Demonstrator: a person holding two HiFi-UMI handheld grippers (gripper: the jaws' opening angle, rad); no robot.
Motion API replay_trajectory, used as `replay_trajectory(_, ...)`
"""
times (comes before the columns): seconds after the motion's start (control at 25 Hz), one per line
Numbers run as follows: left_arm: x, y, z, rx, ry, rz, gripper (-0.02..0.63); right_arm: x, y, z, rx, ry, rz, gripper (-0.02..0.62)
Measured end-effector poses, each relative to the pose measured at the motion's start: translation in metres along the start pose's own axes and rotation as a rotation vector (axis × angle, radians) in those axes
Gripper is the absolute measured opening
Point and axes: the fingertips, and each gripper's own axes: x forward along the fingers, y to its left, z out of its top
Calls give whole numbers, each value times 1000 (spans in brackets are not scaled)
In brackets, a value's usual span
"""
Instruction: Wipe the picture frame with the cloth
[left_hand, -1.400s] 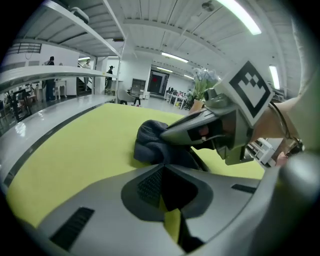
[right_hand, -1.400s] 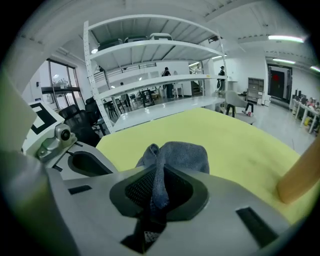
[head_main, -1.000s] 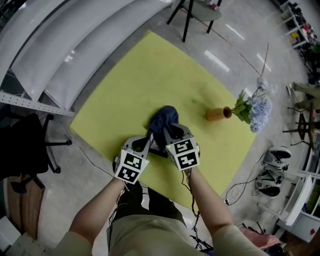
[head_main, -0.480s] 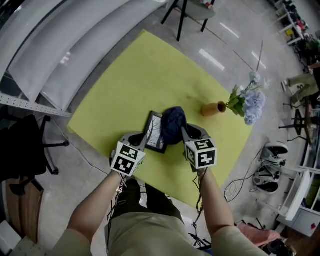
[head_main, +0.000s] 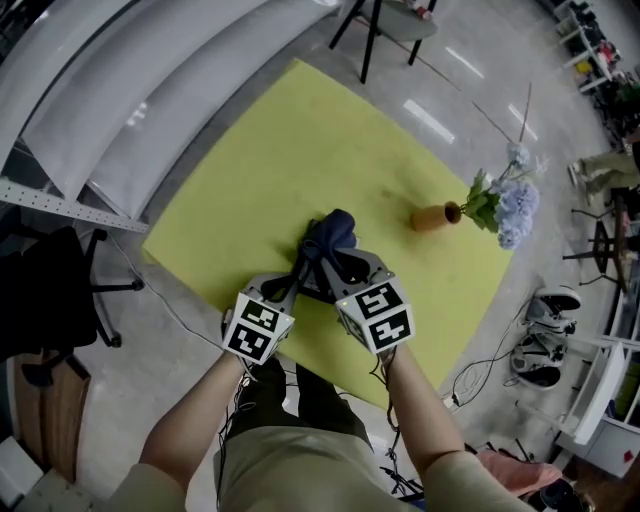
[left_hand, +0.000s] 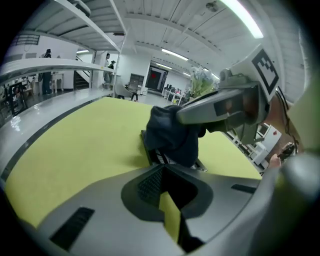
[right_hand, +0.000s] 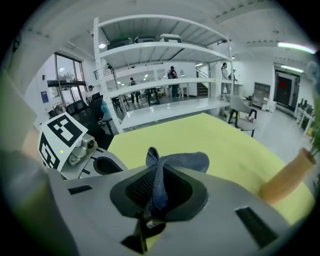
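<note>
The dark blue cloth (head_main: 330, 235) is bunched over the picture frame (head_main: 312, 288), which lies near the front edge of the yellow mat (head_main: 280, 160). My right gripper (head_main: 336, 264) is shut on the cloth (right_hand: 165, 167) and presses it onto the frame. My left gripper (head_main: 291, 286) is at the frame's near left edge, its jaws nearly together on that edge. In the left gripper view the cloth (left_hand: 172, 135) covers most of the frame (left_hand: 161, 158), with the right gripper (left_hand: 220, 107) above it. Most of the frame is hidden.
An orange vase (head_main: 435, 217) lies on its side on the mat with pale blue flowers (head_main: 505, 205) spilling off the right edge. White shelving (head_main: 100, 100) runs along the left, a chair (head_main: 385, 25) stands beyond the mat, and shoes (head_main: 545, 340) and cables lie at the right.
My right gripper has swept the cloth back left over the frame, covering the picture that showed half a second ago. The left gripper has stayed at the frame's edge.
</note>
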Motion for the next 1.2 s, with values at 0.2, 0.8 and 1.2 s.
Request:
replay_trajectory(0.2,2,4,-8,-13,12,-5,8,44,23,-26,30,54,71,46)
replay_trajectory(0.8,6,5,-12,2,19,-11,8,-23,-39,-84,-22,227,-168,44)
replay_trajectory(1.2,-19,-2,6,-10,-54,-16,8,-50,-6,2,72,-84,-40,44)
